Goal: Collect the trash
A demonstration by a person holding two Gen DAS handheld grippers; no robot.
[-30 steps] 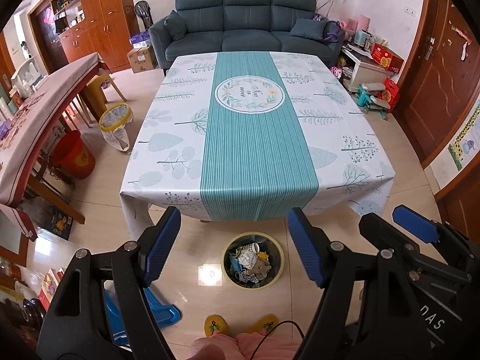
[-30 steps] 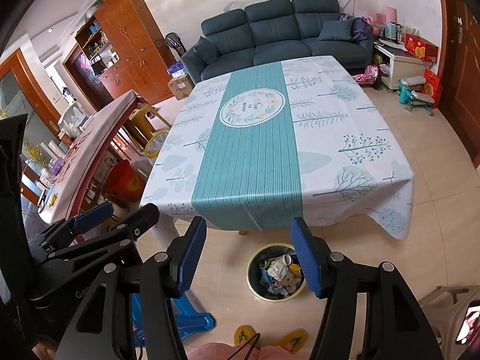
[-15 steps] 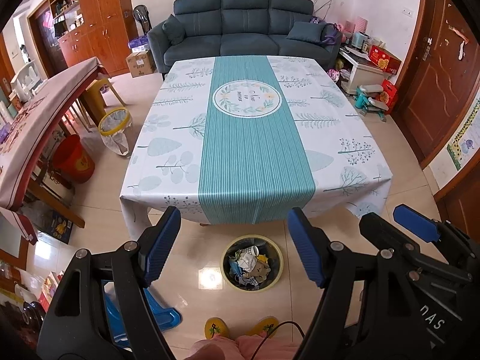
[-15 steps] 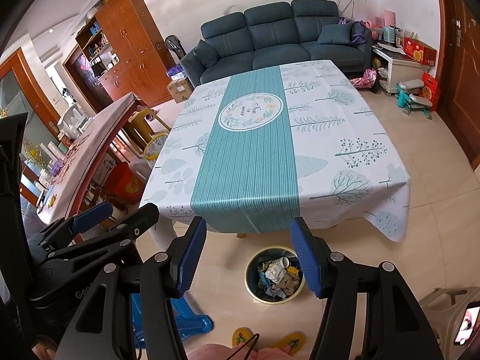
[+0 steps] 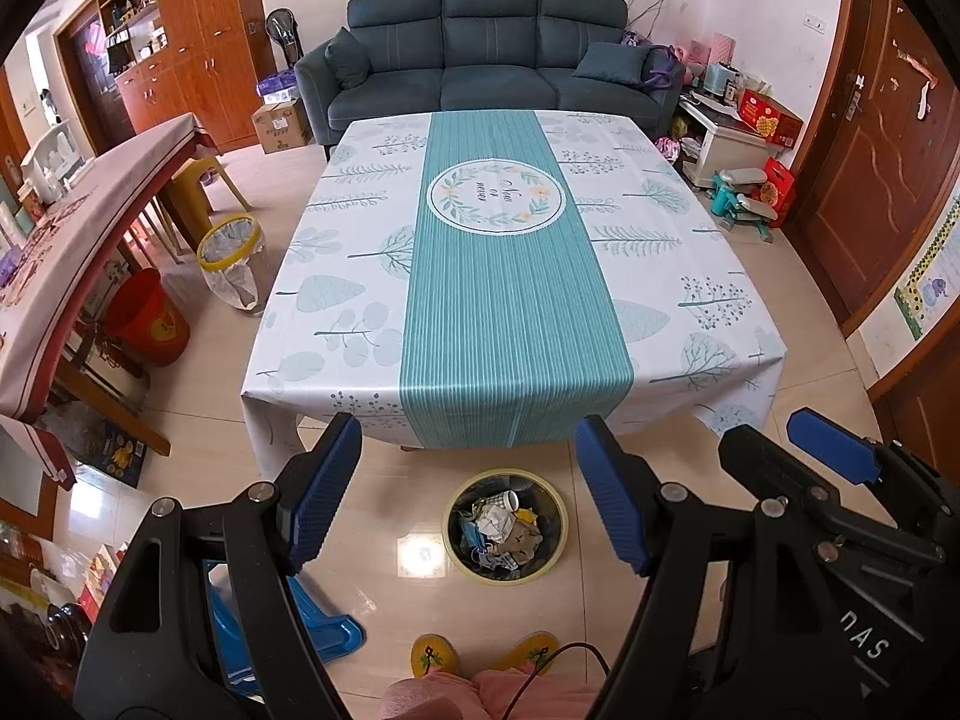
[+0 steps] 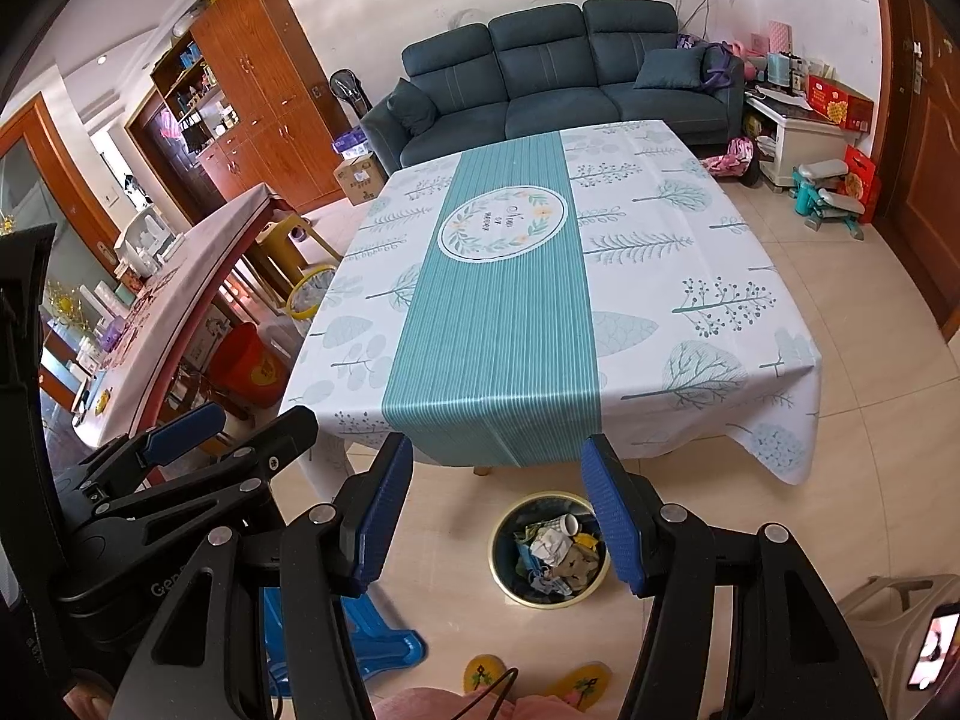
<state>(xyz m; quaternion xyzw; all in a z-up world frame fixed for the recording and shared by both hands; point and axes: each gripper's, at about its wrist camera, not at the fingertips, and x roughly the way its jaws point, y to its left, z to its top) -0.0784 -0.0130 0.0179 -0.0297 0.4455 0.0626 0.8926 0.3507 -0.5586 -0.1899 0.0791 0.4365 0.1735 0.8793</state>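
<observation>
Grippers both held above the floor at the near edge of the table, angled down. Left gripper (image 5: 468,492): jaws spread wide, blue pads well apart, nothing between them, touching nothing. Right gripper (image 6: 498,516): jaws also wide, a little narrower, empty, touching nothing. In the left wrist view the right gripper shows at lower right; in the right wrist view the left gripper shows at lower left.

Trash bin (image 5: 558,546), round with a yellow rim, stands on the tiled floor just in front of the table's near edge, framed between the pads in both views. Trash (image 5: 501,531) fills it: a white paper cup on its side, crumpled paper, blue and yellow scraps, a brown piece.

Table (image 5: 336,312) wears a white leaf-print cloth with a teal striped runner down the middle and a round wreath emblem.

Surroundings: dark blue sofa (image 5: 492,54) beyond the far end. Second bin (image 5: 231,240) with a yellow rim and clear liner on the floor left of the table, near a red bucket (image 5: 147,315). Long side table (image 5: 72,222) along the left. Blue plastic stool (image 5: 318,630) on the floor under the left gripper. Person's yellow slippers (image 5: 435,654) and pink trouser legs at the bottom edge, close to the trash bin.
</observation>
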